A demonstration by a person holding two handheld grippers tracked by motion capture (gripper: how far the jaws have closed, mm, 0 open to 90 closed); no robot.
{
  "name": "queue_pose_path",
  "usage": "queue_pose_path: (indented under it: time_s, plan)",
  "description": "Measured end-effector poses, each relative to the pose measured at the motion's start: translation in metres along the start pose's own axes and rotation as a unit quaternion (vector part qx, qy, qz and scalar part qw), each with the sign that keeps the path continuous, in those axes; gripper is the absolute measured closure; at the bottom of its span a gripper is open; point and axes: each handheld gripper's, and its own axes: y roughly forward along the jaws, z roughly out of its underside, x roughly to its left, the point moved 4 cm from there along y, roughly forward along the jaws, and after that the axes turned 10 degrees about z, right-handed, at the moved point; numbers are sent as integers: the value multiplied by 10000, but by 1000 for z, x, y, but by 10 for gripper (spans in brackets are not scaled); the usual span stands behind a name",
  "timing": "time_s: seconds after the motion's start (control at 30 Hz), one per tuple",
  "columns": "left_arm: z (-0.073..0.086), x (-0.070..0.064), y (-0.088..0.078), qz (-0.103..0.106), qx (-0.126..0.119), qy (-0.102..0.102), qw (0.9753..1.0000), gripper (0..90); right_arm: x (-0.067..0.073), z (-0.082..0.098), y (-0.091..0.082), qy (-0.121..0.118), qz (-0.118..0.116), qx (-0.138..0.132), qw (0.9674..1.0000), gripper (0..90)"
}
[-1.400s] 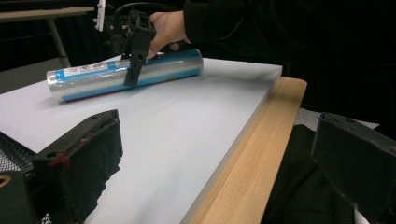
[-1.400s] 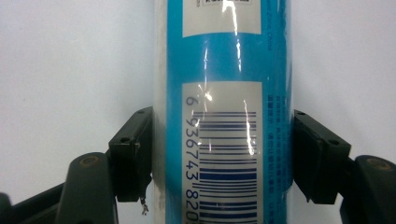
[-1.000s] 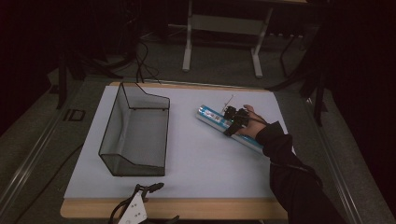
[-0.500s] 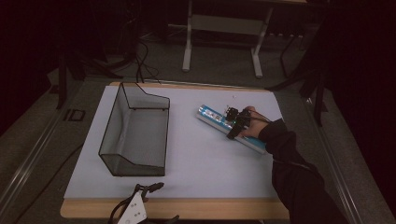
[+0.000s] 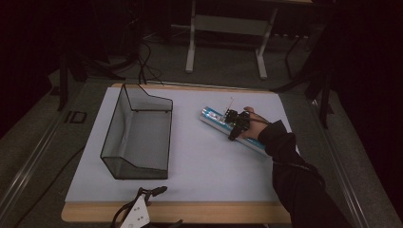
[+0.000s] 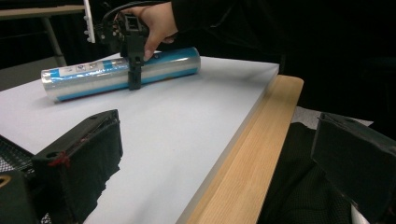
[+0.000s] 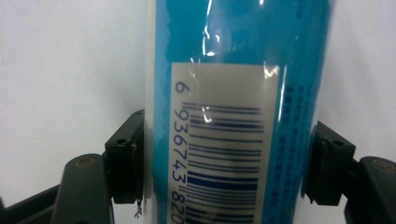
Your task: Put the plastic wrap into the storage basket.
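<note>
Two tongs in play. Right tongs (image 5: 235, 124) straddle blue tube (image 5: 225, 126), one jaw touching each side, clamped on it; right hand (image 5: 252, 127) behind. Tube lies flat on desk (image 5: 209, 166), right of centre, tilted diagonally, barcode label up. Wire basket (image 5: 138, 133) stands left, well apart from tube. Left tongs (image 6: 210, 163) at desk's near edge, jaws wide apart, holding nothing.

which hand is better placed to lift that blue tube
Right. The right tongs already straddle the blue tube, pads at both sides. The left tongs lie open at the table's near edge, far from it.
</note>
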Motion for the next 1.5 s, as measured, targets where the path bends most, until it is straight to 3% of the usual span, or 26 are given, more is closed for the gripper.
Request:
queue_pose_path:
  time_s: [0.17,0.43,0.63,0.9,1.07,1.1,1.2,1.23,1.3,1.37,1.4,1.43,1.5]
  plan:
    - [0,-1,1,18,6,-1,10000,24,-2,2,1,220,-174,-17,9996,314]
    - [0,1,0,-27,6,5,10000,25,0,1,-2,328,-111,118,9993,318]
    - [0,1,2,-16,17,13,10000,24,-3,2,-16,502,-118,103,9986,318]
    - [-1,1,1,-39,14,33,10000,24,-18,-3,-52,984,23,-416,9943,318]
    - [-1,1,1,-41,8,48,10000,25,-19,-8,-68,1067,146,-542,9927,318]
    - [-1,1,1,-51,2,52,10000,24,-18,-13,-80,1198,149,-673,9904,318]
    - [-2,1,1,-59,-7,49,10000,24,-17,-17,-88,1311,138,-815,9879,318]
    - [-1,1,0,-51,-22,21,10000,25,-15,-23,-97,1459,48,-1013,9841,318]
    - [-1,1,0,-52,-10,10,10000,24,-14,-25,-100,1515,-32,-1065,9827,318]
    - [-1,1,0,-53,-11,6,10000,24,-8,-34,-111,1655,-237,-1290,9774,318]
    - [-1,1,0,-56,-27,19,10000,24,-8,-34,-111,1655,-237,-1290,9774,318]
    - [-2,1,0,-55,-46,30,10000,25,-3,-41,-119,1708,-345,-1406,9746,318]
    - [-2,0,0,-50,-37,48,10000,25,-1,-44,-122,1712,-335,-1436,9741,318]
